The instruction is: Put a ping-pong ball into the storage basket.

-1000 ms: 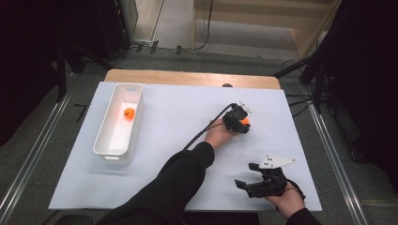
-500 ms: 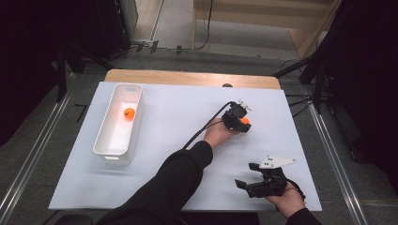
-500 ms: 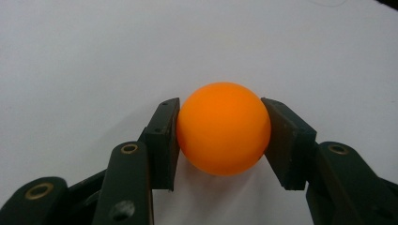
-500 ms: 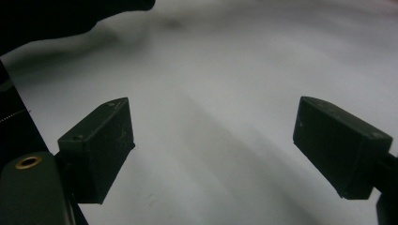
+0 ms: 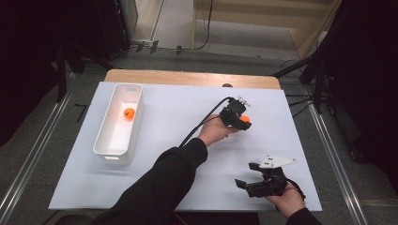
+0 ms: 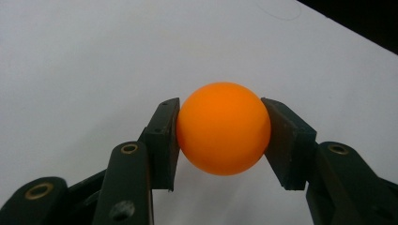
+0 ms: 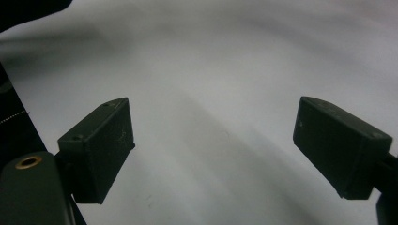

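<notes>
left claw [image 6: 220, 140]: pinching an orange ball [image 6: 223, 135] between both pads, one on each side, at about the widest part.
left claw, high view [image 5: 243, 123]: over the right half of the worktop [image 5: 178, 108], reached across from the person's left sleeve [image 5: 159, 187]; ball [image 5: 244, 119] at its tip.
ball height: apparently clear of the white sheet, since a shadow shows beneath it in the left gripper view; exact clearance not readable.
right claw [image 7: 211, 150]: spread wide, nothing between the pads, just white sheet below.
right claw, high view [image 5: 253, 180]: near the front right corner, well apart from the left claw.
bin [image 5: 109, 136]: white, long, on the left half of the worktop, well apart from the held ball.
second ball [image 5: 129, 113]: orange, inside the bin near its far end.
likely step: carry the held ball across to the bin.
risk, slip: smooth round ball held on two flat pads; a jolt or slackened squeeze could squirt it out forward or down.
risk, runaway: dropped ball likely to bounce and roll off the worktop, no rim to stop it.
risk, bin: release from too high could bounce the ball out, or knock the second ball about.
risk, cable [image 5: 202, 124]: trailing across the worktop, could drag or snag during the sweep left.
</notes>
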Demonstrator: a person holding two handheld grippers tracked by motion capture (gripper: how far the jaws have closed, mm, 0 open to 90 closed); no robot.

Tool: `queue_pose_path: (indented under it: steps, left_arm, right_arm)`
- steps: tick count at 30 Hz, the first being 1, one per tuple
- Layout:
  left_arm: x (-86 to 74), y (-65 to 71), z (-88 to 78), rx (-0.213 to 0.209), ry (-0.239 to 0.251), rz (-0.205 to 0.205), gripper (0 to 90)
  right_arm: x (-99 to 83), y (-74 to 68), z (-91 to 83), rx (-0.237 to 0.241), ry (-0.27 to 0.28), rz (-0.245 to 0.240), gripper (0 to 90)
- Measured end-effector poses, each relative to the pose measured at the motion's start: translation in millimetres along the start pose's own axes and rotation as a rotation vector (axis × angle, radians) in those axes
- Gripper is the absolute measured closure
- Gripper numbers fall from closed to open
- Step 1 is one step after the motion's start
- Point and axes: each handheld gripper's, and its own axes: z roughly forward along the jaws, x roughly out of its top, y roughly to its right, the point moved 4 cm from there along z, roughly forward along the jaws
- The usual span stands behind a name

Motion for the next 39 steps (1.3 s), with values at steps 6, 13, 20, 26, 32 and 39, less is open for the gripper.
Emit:
queue_pose_path:
  steps: [6,13,20,26,32,39]
  left_arm:
    - [-3.4,2.7,-10.5,-0.002,-0.011,0.012,50.7]
    - [-7.8,3.5,-29.8,-0.009,-0.007,0.014,50.7]
    - [-12.9,4.2,-52.3,-0.036,-0.024,0.016,50.7]
    - [-17.5,8.4,-65.1,-0.029,-0.030,0.052,50.7]
    - [-25.6,10.3,-74.9,-0.034,-0.027,0.049,50.7]
    - [-36.0,5.9,-85.1,-0.043,-0.026,0.033,50.7]
  right_arm:
    - [1.0,0.6,0.8,0.001,-0.003,0.011,11.2]
    - [2.2,2.8,1.9,-0.004,0.001,0.005,11.2]
    - [3.7,6.6,3.2,-0.015,0.005,0.012,11.3]
    - [5.6,6.8,4.2,-0.015,0.005,0.017,11.3]
    - [6.9,8.8,5.9,-0.021,0.007,0.013,11.2]
    - [7.8,9.5,7.6,-0.018,0.007,0.011,11.2]
